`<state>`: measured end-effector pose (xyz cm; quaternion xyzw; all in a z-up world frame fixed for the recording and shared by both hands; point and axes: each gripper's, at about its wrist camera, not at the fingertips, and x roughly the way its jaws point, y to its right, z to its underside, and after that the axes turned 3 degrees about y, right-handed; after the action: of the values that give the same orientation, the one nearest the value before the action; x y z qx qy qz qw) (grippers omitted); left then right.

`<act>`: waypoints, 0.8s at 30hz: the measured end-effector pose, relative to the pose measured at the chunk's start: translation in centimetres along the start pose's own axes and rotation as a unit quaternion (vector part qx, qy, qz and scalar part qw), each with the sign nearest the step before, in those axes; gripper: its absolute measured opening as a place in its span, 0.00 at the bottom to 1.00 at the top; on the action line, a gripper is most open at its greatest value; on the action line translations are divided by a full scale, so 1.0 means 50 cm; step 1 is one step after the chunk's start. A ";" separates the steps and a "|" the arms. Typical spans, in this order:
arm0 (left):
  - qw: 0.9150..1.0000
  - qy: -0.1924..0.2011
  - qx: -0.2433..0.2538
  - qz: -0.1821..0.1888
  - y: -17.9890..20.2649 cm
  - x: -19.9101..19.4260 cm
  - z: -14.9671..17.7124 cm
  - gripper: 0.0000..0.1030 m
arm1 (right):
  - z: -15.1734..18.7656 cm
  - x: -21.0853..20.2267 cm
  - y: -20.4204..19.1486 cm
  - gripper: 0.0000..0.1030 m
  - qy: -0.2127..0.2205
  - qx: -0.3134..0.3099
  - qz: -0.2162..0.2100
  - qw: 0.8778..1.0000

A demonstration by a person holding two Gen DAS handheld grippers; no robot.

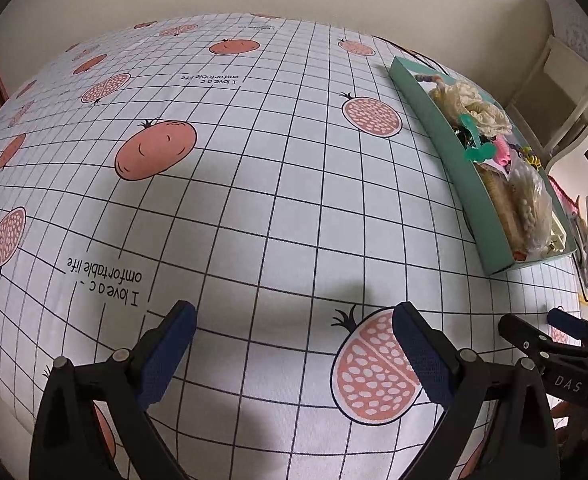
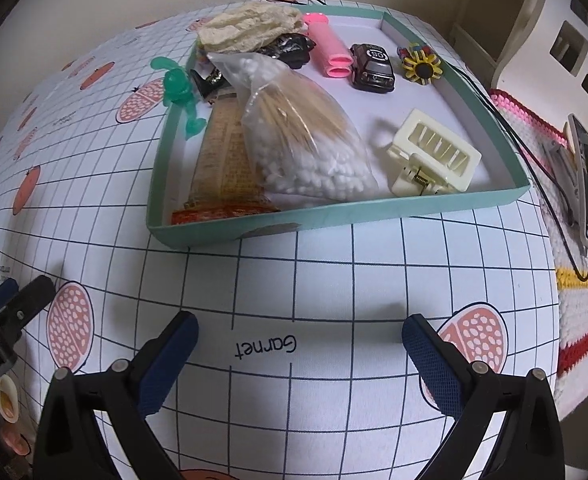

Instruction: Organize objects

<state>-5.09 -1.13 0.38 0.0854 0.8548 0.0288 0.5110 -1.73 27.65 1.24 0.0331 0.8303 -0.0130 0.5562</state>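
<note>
Nearly finished, by the look of it: nothing loose visible on the sheet [image 2: 326, 280], everything small already gathered in the tray [image 2: 334, 216]. Perhaps only a last check left (or some tidying inside the tray, not possible to say).

Both claws wide apart and empty: left gripper [image 1: 294, 348] over bare sheet, well away from the tray; right gripper [image 2: 300, 354] just in front of the tray's near wall, not touching it.

Inside the tray, seen from the right wrist:
- bag [image 2: 302, 136] of cotton swabs, lying over a yellowish flat pack [image 2: 221, 160]
- cream clip [image 2: 434, 158], near corner
- toy car [image 2: 372, 66] and pink rollers [image 2: 328, 50], side by side at the back
- flower [image 2: 420, 65] beside the car
- cream lace [image 2: 249, 26], far corner
- green toy [image 2: 179, 90], hanging over the left wall, half outside
</note>
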 end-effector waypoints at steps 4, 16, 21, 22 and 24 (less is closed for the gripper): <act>1.000 0.004 -0.002 0.001 0.000 0.001 0.000 0.96 | 0.006 -0.003 0.008 1.00 0.005 -0.004 -0.001 1.000; 0.998 0.001 0.049 -0.049 0.021 0.012 0.009 0.97 | 0.022 -0.015 0.013 1.00 0.011 -0.006 -0.003 1.000; 0.998 0.005 0.043 -0.053 0.014 0.011 0.010 0.97 | 0.019 -0.014 0.020 1.00 0.013 -0.007 -0.004 1.000; 0.998 0.006 0.043 -0.053 0.013 0.011 0.010 0.97 | 0.020 -0.015 0.022 1.00 0.013 -0.007 -0.004 1.000; 0.998 0.007 0.043 -0.053 0.012 0.011 0.011 0.97 | 0.014 -0.013 0.024 1.00 0.013 -0.007 -0.004 1.000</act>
<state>-4.81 -0.48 -0.29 0.0612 0.8621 -0.0345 0.5018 -0.74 28.80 1.57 0.0261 0.8376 -0.0088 0.5456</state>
